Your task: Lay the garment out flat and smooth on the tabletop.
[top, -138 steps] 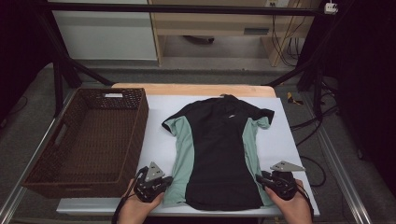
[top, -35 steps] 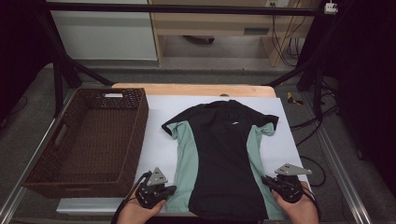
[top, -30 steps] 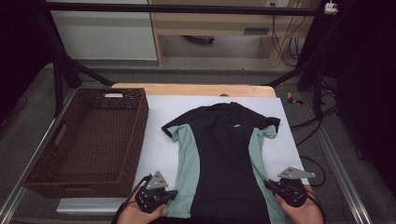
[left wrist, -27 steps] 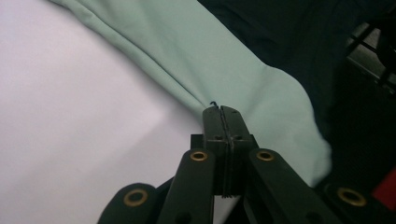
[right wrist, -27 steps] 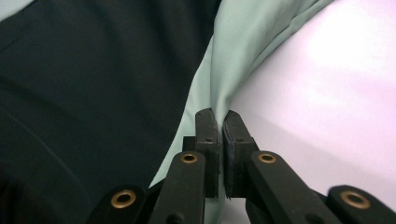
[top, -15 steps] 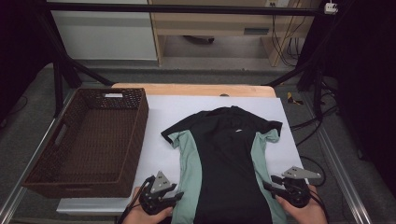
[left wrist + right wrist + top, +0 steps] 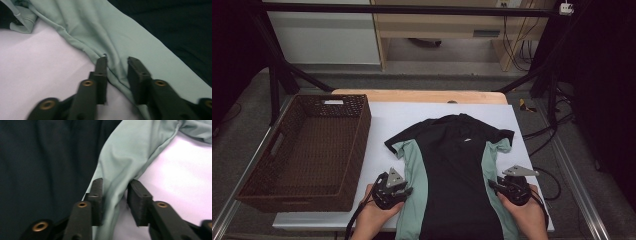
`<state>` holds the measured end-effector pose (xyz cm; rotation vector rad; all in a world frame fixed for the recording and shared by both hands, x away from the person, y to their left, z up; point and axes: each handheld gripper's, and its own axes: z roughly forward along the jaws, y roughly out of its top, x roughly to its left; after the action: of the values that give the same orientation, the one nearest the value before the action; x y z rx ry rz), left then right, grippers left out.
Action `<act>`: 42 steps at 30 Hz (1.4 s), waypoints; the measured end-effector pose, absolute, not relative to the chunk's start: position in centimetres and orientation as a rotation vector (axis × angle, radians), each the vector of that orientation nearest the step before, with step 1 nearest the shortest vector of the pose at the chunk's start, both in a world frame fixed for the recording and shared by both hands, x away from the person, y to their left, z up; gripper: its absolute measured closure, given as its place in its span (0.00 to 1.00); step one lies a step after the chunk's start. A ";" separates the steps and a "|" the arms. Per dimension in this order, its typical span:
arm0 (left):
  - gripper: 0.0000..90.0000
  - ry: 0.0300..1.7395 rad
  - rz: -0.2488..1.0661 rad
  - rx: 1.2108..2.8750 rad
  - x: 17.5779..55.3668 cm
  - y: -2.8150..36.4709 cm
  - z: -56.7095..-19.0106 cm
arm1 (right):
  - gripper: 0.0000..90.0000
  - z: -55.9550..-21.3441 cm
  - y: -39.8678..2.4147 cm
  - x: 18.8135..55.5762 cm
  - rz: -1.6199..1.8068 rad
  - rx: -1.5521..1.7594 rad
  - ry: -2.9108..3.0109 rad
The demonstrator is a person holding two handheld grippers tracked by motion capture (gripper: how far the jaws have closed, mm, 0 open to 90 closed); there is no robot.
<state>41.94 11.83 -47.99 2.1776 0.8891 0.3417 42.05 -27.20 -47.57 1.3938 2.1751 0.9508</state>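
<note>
both grippers (image 7: 408, 189) (image 7: 493, 184) closing, shirt (image 7: 452, 165) side edges between jaws

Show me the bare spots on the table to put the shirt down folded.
Bare sheet runs along the table's far edge beyond the shirt collar, and in a strip between basket and shirt. The basket itself is empty. Crowded: the near edge, with left gripper and right gripper at the shirt's green sides.
</note>
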 end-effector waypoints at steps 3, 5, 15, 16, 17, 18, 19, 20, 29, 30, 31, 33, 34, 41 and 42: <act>0.90 0.879 0.333 2.182 42.0 11.8 -48.0 | 0.94 -47.4 -27.2 41.7 0.969 1.373 2.184; 0.94 0.880 0.330 2.176 42.0 11.8 -48.1 | 0.96 -47.4 -27.2 41.7 0.961 1.364 2.194; 0.98 0.871 0.316 2.178 41.6 12.3 -47.9 | 0.97 -47.4 -27.7 41.0 0.960 1.358 2.231; 0.98 0.871 0.310 2.177 41.5 12.4 -47.8 | 0.97 -47.3 -27.9 40.9 0.961 1.358 2.237; 0.98 0.872 0.305 2.176 41.3 12.6 -47.7 | 0.97 -47.3 -28.1 40.6 0.961 1.358 2.251; 0.98 0.868 0.297 2.182 41.2 12.7 -47.7 | 0.97 -47.3 -28.2 40.3 0.957 1.362 2.265; 0.98 0.864 0.286 2.187 41.0 12.8 -47.6 | 0.97 -47.3 -28.3 40.0 0.956 1.354 2.273; 0.98 0.861 0.273 2.193 40.8 12.9 -47.6 | 0.97 -47.3 -28.4 39.7 0.956 1.355 2.284; 0.96 0.833 0.292 2.168 39.6 12.8 -46.9 | 0.68 -47.0 -28.5 39.3 1.022 1.358 2.230; 0.92 0.844 0.320 2.152 39.7 12.7 -46.9 | 0.64 -46.8 -28.5 39.4 1.037 1.359 2.209; 0.88 0.851 0.346 2.143 39.9 12.5 -47.0 | 0.64 -46.7 -28.4 39.6 1.047 1.358 2.181; 0.83 0.864 0.364 2.127 40.2 12.2 -47.3 | 0.63 -46.4 -28.2 40.2 1.067 1.359 2.129; 0.80 0.866 0.369 2.124 40.3 12.1 -47.4 | 0.64 -46.3 -28.1 40.4 1.072 1.366 2.105; 0.83 0.861 0.352 2.154 40.8 11.2 -48.2 | 0.91 -47.1 -27.3 41.3 0.991 1.374 2.172; 0.86 0.858 0.346 2.158 40.9 11.2 -48.2 | 0.94 -47.2 -27.3 41.3 0.984 1.376 2.181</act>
<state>40.87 11.22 -48.22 2.1581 0.8575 0.3462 41.25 -27.32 -47.22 1.3760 2.1815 0.9844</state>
